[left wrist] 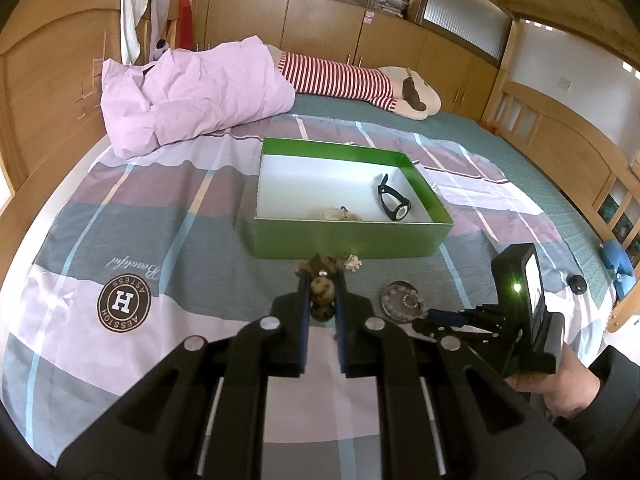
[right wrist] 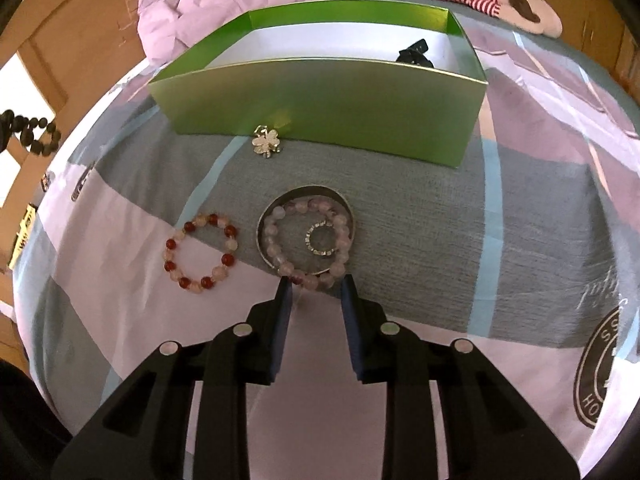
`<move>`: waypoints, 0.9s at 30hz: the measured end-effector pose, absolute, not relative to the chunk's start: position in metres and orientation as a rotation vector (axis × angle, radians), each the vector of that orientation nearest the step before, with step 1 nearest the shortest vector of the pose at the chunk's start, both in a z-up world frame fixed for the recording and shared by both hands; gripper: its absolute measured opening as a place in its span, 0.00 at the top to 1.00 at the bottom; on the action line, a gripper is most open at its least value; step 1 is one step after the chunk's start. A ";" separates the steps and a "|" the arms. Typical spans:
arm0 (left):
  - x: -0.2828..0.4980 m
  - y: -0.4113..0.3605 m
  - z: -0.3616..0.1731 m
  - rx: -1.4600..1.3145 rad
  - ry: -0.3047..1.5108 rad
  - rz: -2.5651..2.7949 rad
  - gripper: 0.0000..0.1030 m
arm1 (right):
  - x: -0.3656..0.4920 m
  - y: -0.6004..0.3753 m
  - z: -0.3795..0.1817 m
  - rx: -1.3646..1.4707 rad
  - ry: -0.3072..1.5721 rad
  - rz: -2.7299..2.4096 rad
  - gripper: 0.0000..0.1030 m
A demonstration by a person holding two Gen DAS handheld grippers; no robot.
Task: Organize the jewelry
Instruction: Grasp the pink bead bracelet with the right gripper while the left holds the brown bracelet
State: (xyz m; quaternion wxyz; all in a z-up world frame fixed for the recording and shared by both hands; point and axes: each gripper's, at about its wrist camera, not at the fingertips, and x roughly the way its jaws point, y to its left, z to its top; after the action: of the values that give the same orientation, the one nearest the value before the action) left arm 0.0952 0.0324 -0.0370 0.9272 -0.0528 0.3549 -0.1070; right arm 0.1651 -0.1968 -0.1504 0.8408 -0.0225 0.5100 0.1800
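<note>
Your left gripper [left wrist: 322, 280] is pinched nearly closed on a bracelet of large mottled brown beads [left wrist: 322, 291]; one bead sits squarely between the blue pads and the rest of the loop bunches above and below, so the grip is on the strand rather than around the whole ring. It hangs clear of the bedspread [left wrist: 180, 240], just short of the near wall of the green box [left wrist: 352, 238], which reads as a carry toward that box. The box already holds a black watch [left wrist: 394, 200] against its right wall and a pale beaded heap [left wrist: 334, 213] near the front, so it looks like the collecting place. Your right gripper [right wrist: 317, 286] is at a narrow-to-middling gap, its tips down at the near edge of a round tin lid [right wrist: 306, 234] that cradles a pale pink bead bracelet [right wrist: 298, 246] with a small sparkly ring [right wrist: 320, 238] inside it. The nearest pink beads lie between the pads; I cannot tell whether the pads press on them yet. A red-and-white bead bracelet [right wrist: 200, 250] lies flat just left of the tin, and a flower brooch [right wrist: 267, 142] rests against the box's front wall. Judgement: taking the strand at the lid's rim avoids disturbing the ring; watch that the lid does not tip.
</note>
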 end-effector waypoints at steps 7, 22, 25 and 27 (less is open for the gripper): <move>0.097 0.031 -0.040 -0.096 0.734 -0.215 0.89 | 0.171 -0.208 -0.151 0.116 1.112 0.407 0.73; 0.099 0.030 -0.042 -0.080 0.740 -0.209 0.89 | 0.176 -0.220 -0.146 0.252 1.103 0.367 0.84; 0.099 0.029 -0.042 -0.079 0.739 -0.210 0.89 | 0.171 -0.217 -0.130 0.198 1.042 0.374 0.93; 0.100 0.029 -0.041 -0.079 0.737 -0.213 0.89 | 0.166 -0.213 -0.118 0.152 0.983 0.385 0.93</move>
State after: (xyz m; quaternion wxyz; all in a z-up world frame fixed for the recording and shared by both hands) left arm 0.0996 0.0292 -0.0414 0.9265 -0.0386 0.3596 -0.1039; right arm 0.1659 -0.2126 -0.1176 0.8612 0.0724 0.4685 0.1836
